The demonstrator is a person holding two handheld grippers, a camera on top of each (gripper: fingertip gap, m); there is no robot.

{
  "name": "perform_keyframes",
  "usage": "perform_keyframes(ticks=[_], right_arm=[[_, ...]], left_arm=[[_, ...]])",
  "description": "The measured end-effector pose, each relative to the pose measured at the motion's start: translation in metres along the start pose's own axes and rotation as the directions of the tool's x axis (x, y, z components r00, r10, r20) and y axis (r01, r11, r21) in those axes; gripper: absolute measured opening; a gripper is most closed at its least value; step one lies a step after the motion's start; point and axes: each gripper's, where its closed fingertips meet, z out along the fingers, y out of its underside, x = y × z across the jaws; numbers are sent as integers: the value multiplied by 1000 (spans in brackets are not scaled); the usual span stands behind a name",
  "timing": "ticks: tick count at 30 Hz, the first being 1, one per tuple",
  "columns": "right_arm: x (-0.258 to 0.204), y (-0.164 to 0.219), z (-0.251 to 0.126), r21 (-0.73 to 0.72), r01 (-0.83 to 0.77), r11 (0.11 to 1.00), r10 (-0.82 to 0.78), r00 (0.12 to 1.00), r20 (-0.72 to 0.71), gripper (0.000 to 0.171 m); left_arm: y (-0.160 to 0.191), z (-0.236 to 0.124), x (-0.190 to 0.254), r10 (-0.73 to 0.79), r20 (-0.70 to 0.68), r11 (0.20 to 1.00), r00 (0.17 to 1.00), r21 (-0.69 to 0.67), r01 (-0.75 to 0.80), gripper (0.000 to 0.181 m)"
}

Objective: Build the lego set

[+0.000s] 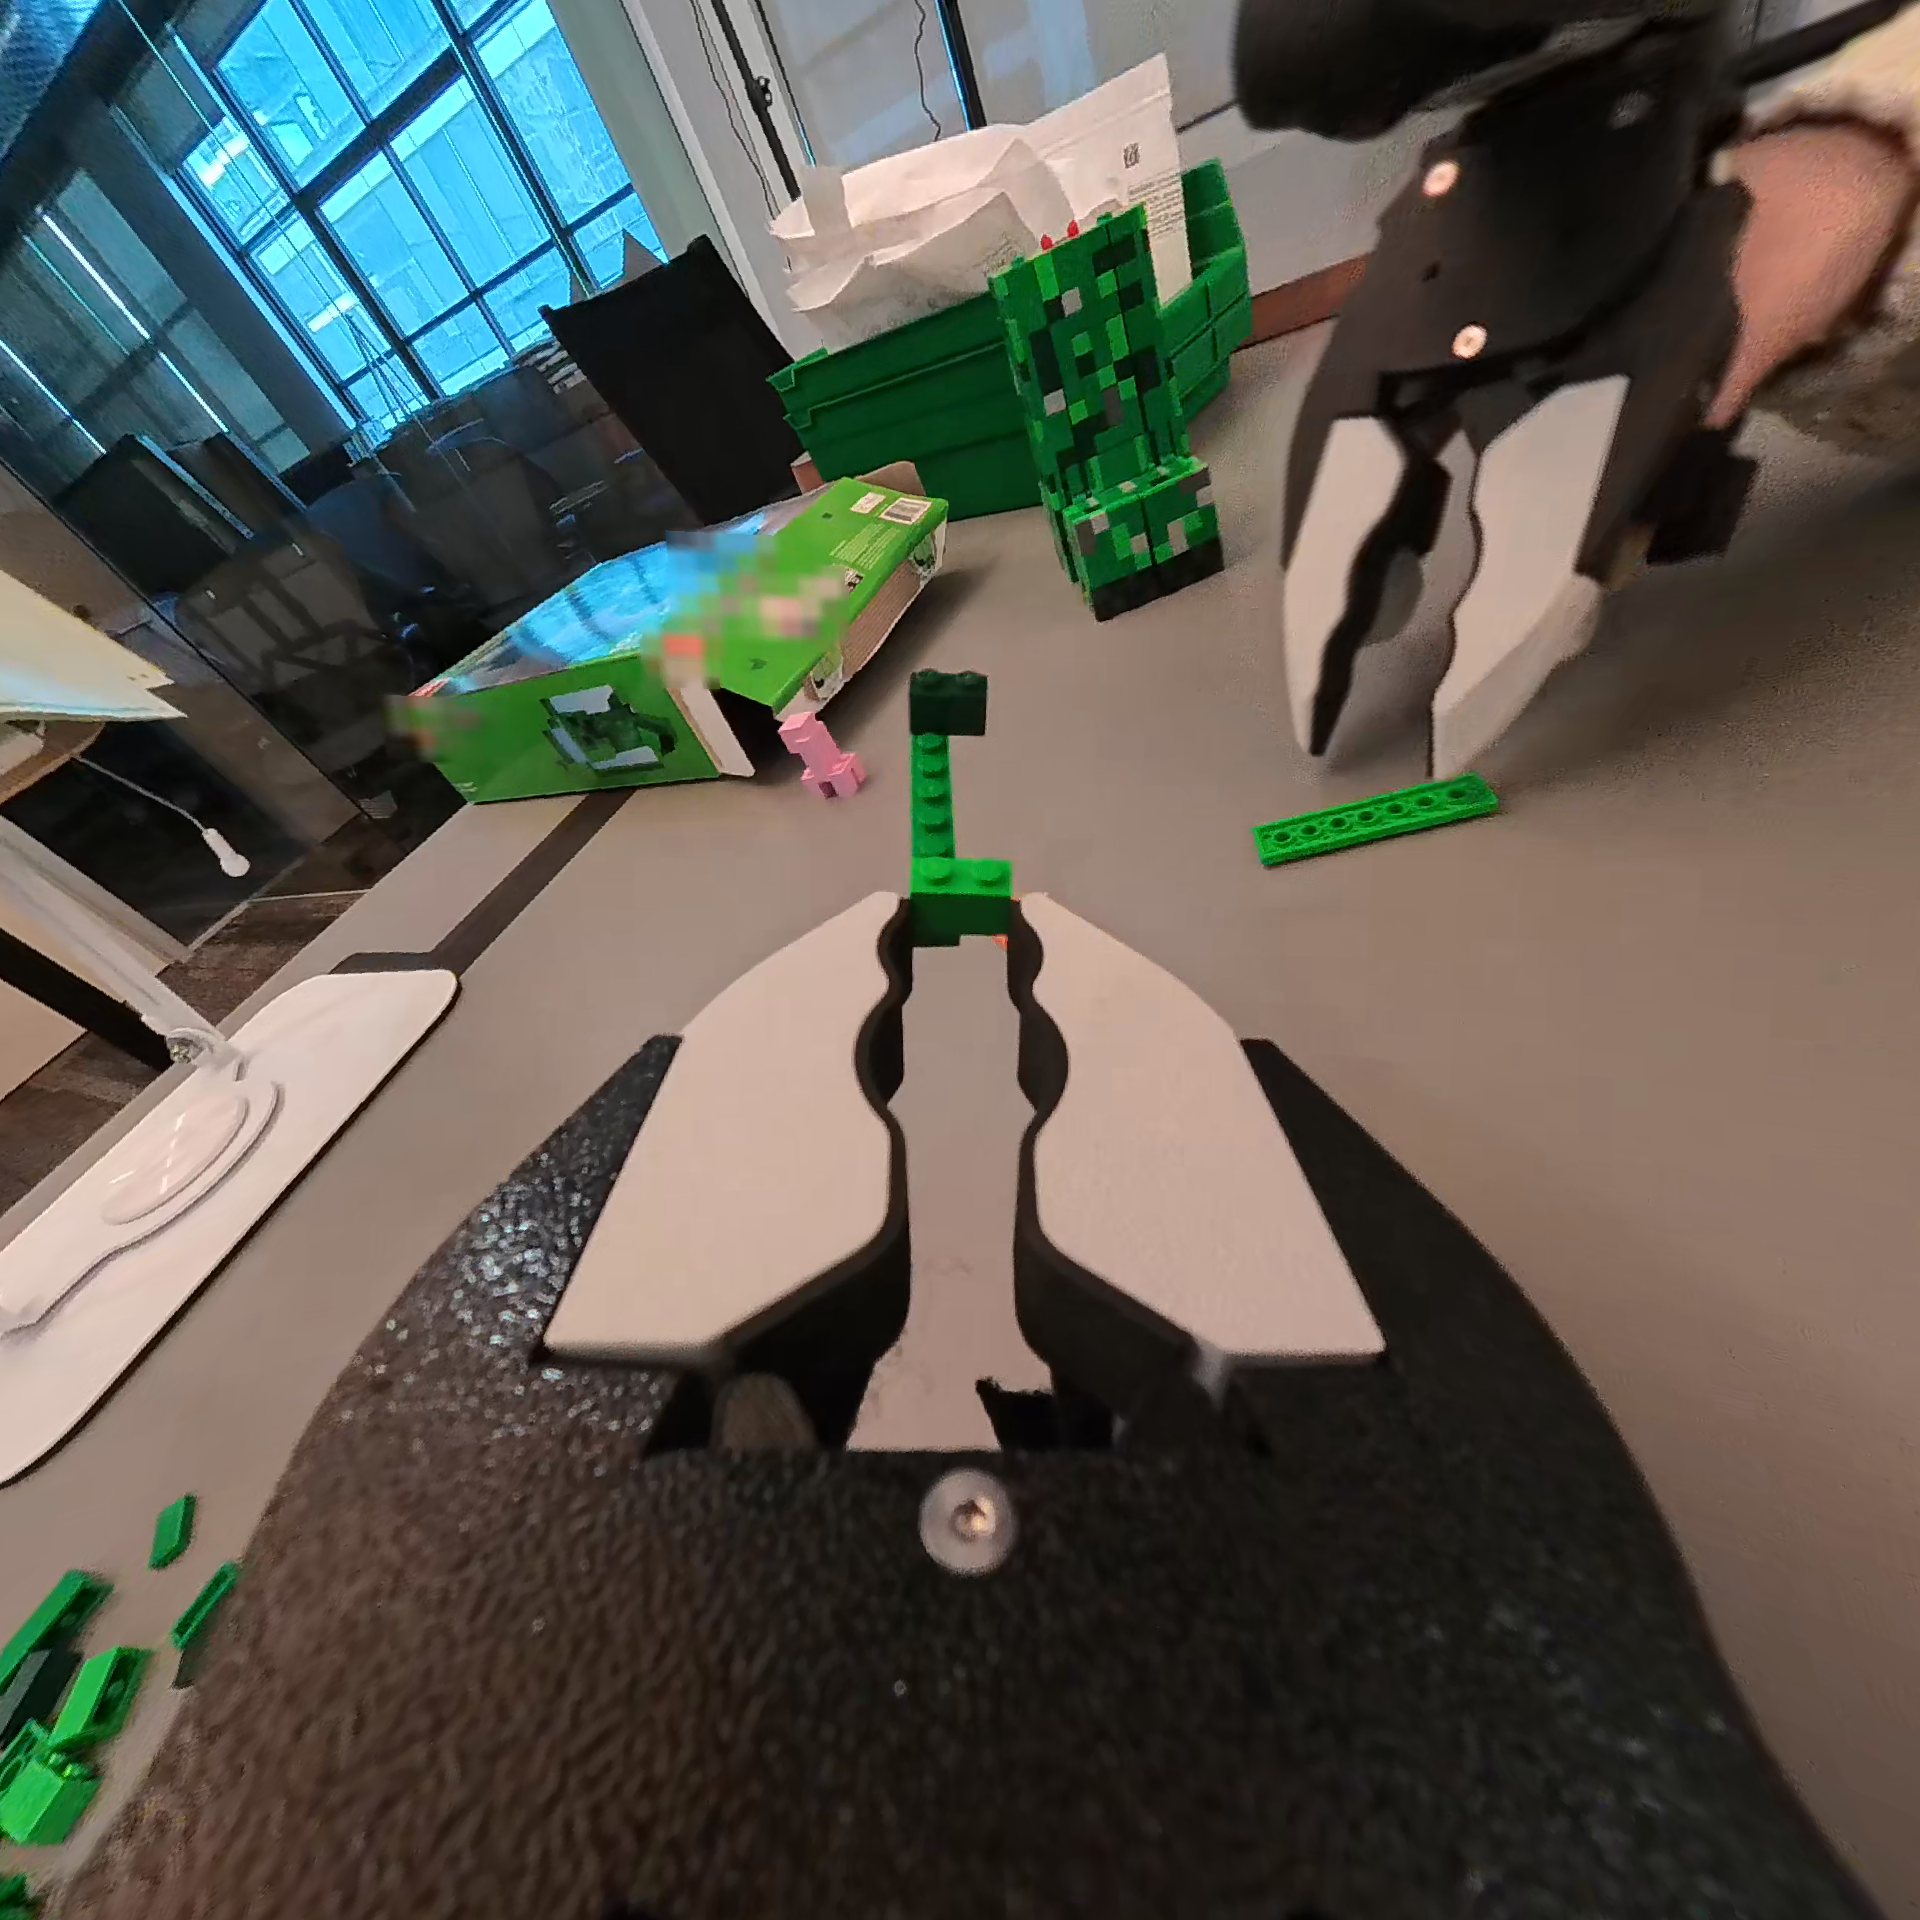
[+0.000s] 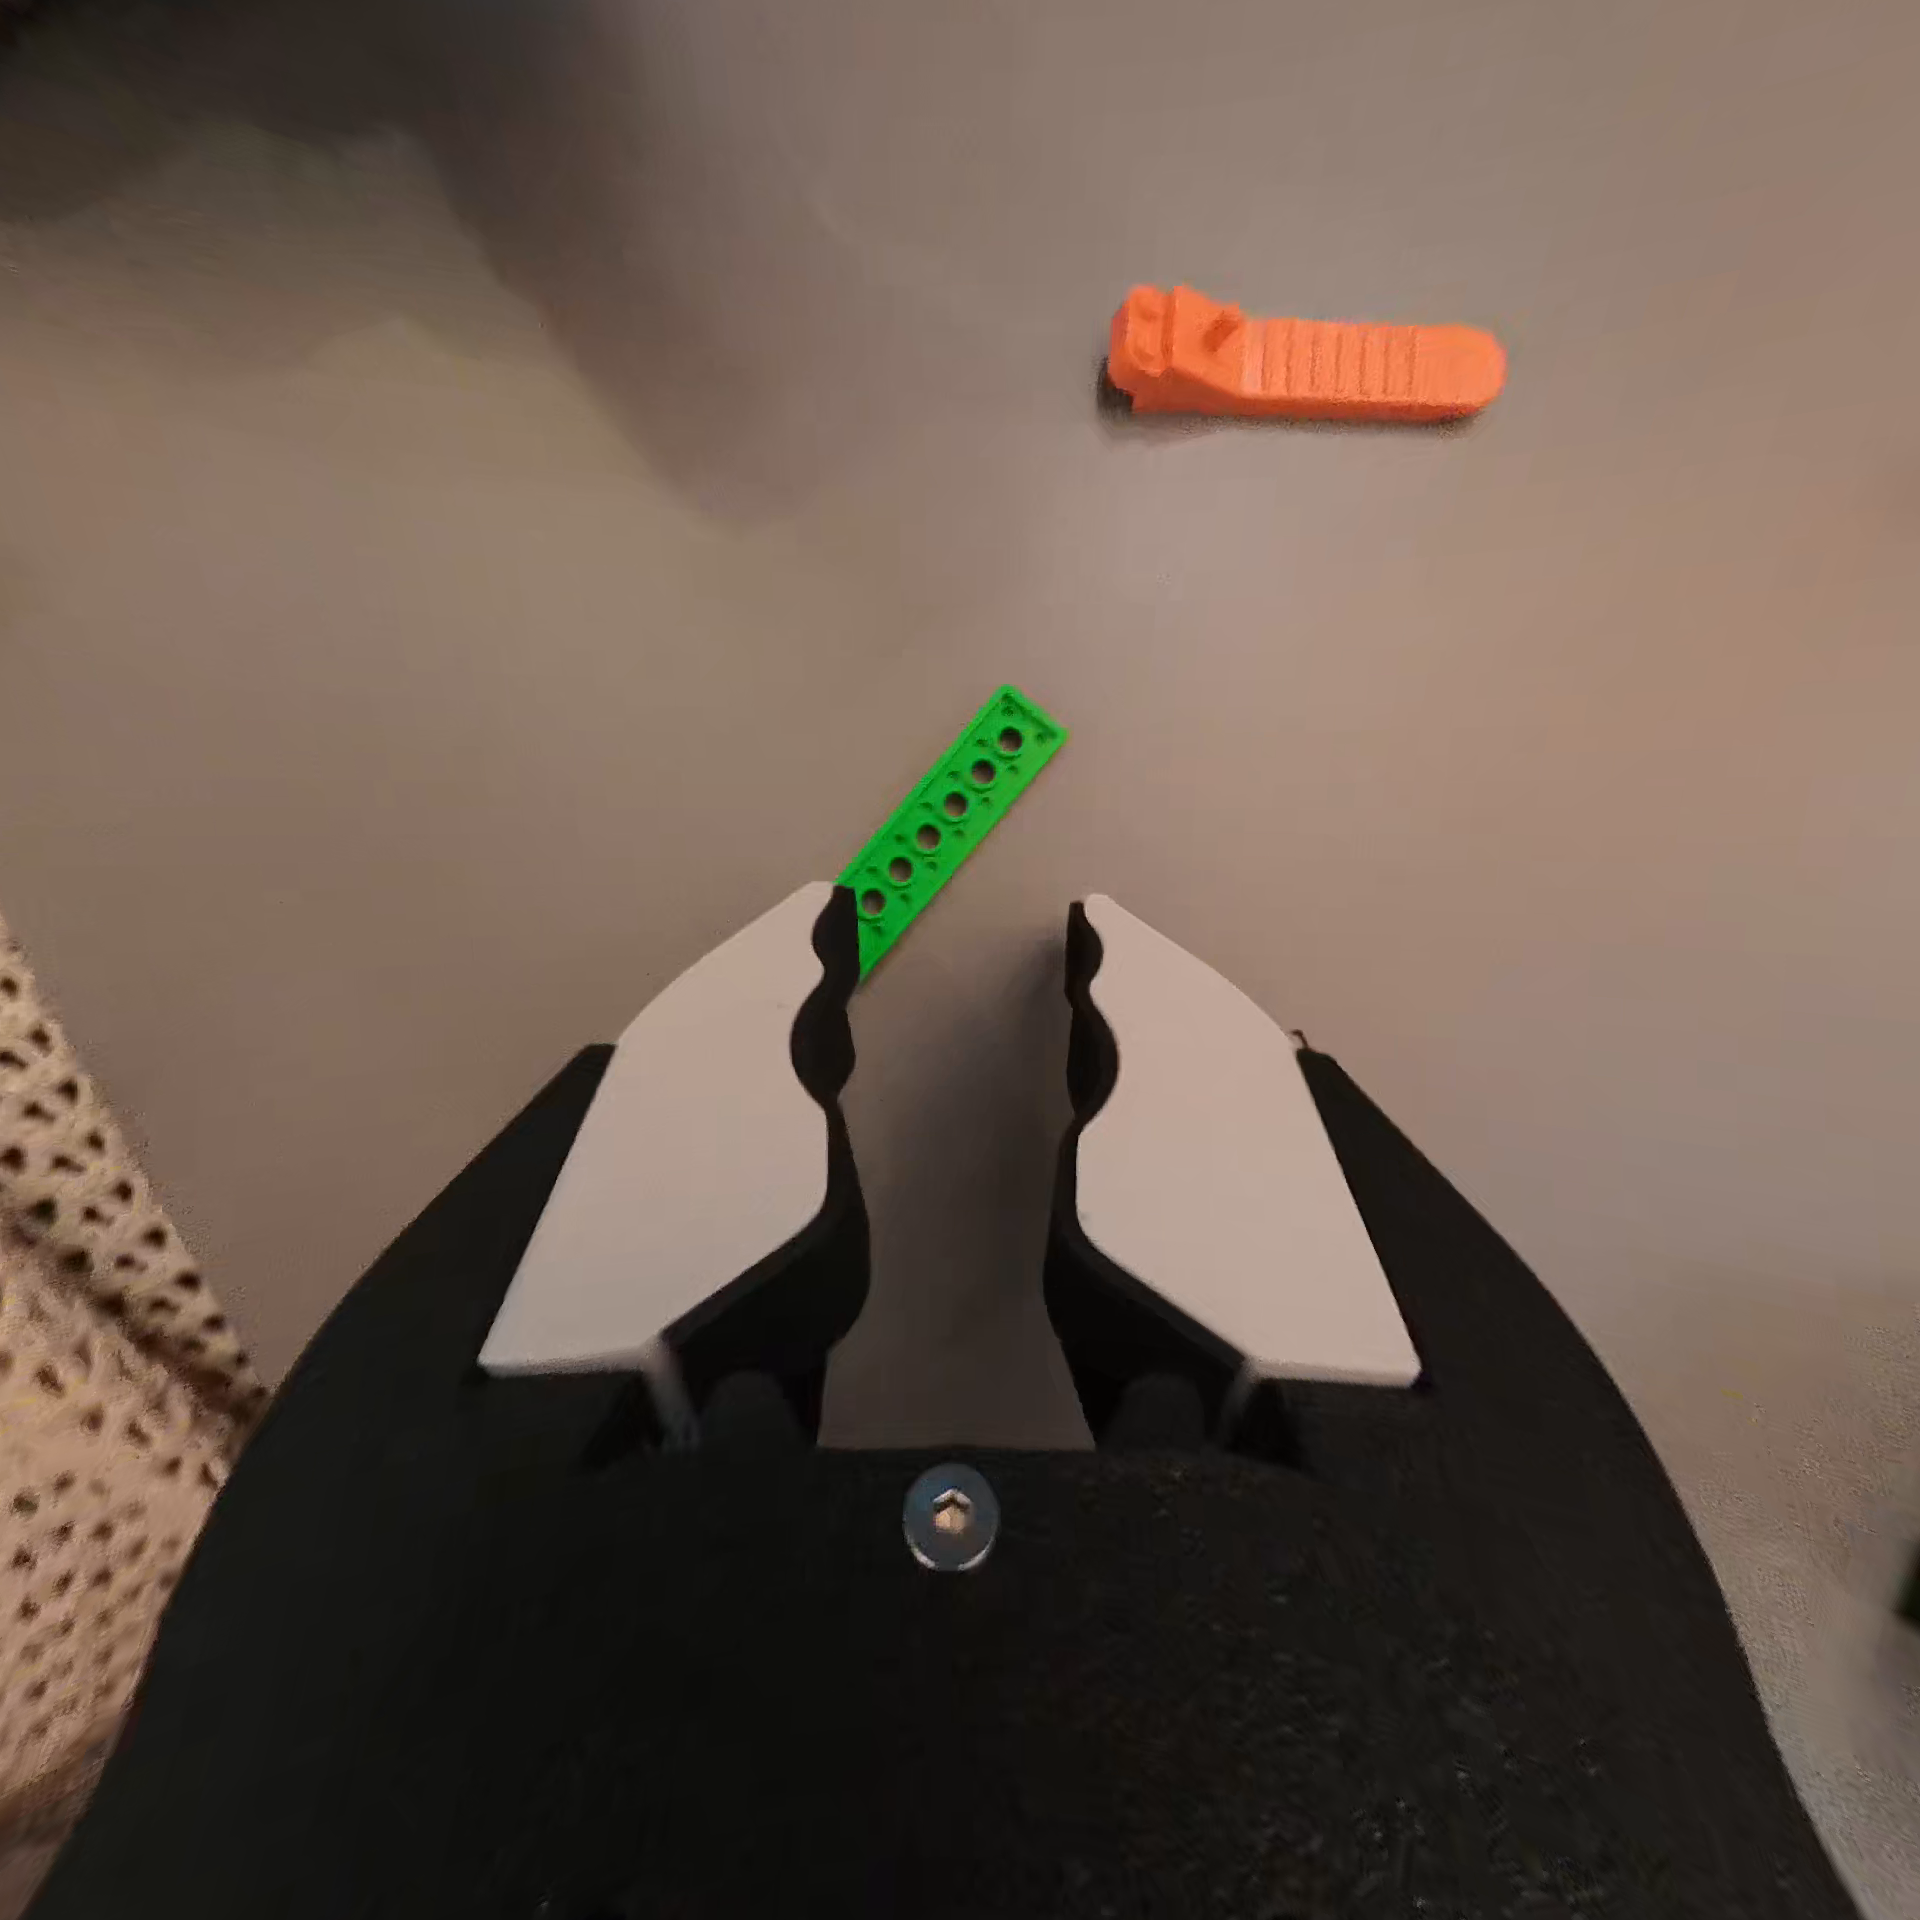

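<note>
The left gripper (image 1: 961, 920) pinches a small green lego assembly (image 1: 951, 831) at its bright green base brick, its 2 fingers closed against that brick. From the brick a narrow green plate rises, capped by 1 dark green brick (image 1: 948, 701).

The right gripper (image 2: 951, 914) hangs over the grey table (image 2: 416, 623) with its fingers spread and nothing between them. A long green plate (image 2: 951, 821) lies flat on the table with its underside up; in the right wrist view its near end is hidden behind the left fingertip, and whether they touch cannot be told. An orange brick separator (image 2: 1304, 369) lies well apart, farther along the table.

In the left wrist view, green bins (image 1: 935, 405) stand at the far side of the table, stacked, with crumpled white paper bags (image 1: 935, 218) in the top one. A tall green pixel-patterned lego figure (image 1: 1117, 395) stands upright in front of the bins. A green lego box (image 1: 665, 665) lies on its side with its end flap open; its inside cannot be seen. A small pink lego figure (image 1: 826, 758) stands just beside that opening. Loose green pieces (image 1: 62, 1704) lie at the near left edge.
</note>
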Motion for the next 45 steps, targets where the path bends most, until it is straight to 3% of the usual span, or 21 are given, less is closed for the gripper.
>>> perform_keyframes(ticks=[5,7,13,16,18,20,23,26,28,33,37,39,42,45], right_arm=[[-16,8,5,-43,19,999,-24,993,-115,34],[-20,8,6,-60,29,998,-35,993,-111,20],[-19,-3,7,-49,146,988,-151,981,-125,20],[-15,-20,2,17,271,962,-264,947,-183,42],[-7,-49,-14,116,434,893,-375,862,-340,53],[-14,-78,-33,151,623,767,-479,714,-510,45],[-31,-102,-40,10,802,597,-601,455,-658,30],[-32,-108,-23,-175,837,519,-683,283,-673,25],[-30,-113,-15,-239,840,488,-700,213,-681,19],[-21,-118,-7,-314,818,482,-715,160,-680,14],[-19,-117,-6,-307,820,483,-720,172,-673,5],[-18,-116,-7,-237,820,521,-692,244,-679,5],[-27,-116,-9,99,752,652,-561,566,-604,5],[-41,-122,-22,471,514,716,-395,856,-334,5]], left_arm=[[-5,2,6,4,-14,1000,1000,9,-4,17],[-5,3,9,6,-20,1000,1000,8,-6,17],[-9,4,13,-33,-42,999,999,20,33,17],[-14,4,19,-119,-108,991,987,40,124,17],[-17,5,26,-198,-170,978,965,33,206,17],[-18,7,32,-281,-225,957,933,7,290,17],[-18,10,39,-370,-263,926,891,-24,378,16],[-18,13,47,-407,-283,910,868,-51,411,16],[-16,15,50,-409,-274,912,871,-77,404,16],[-13,19,60,-385,-289,923,877,-111,369,16],[-18,17,66,-378,-335,925,863,-98,367,20],[-23,16,70,-371,-373,926,850,-81,369,36],[-23,15,65,-315,-341,948,886,-65,312,44],[-24,16,64,-242,-305,970,921,-41,241,40]])
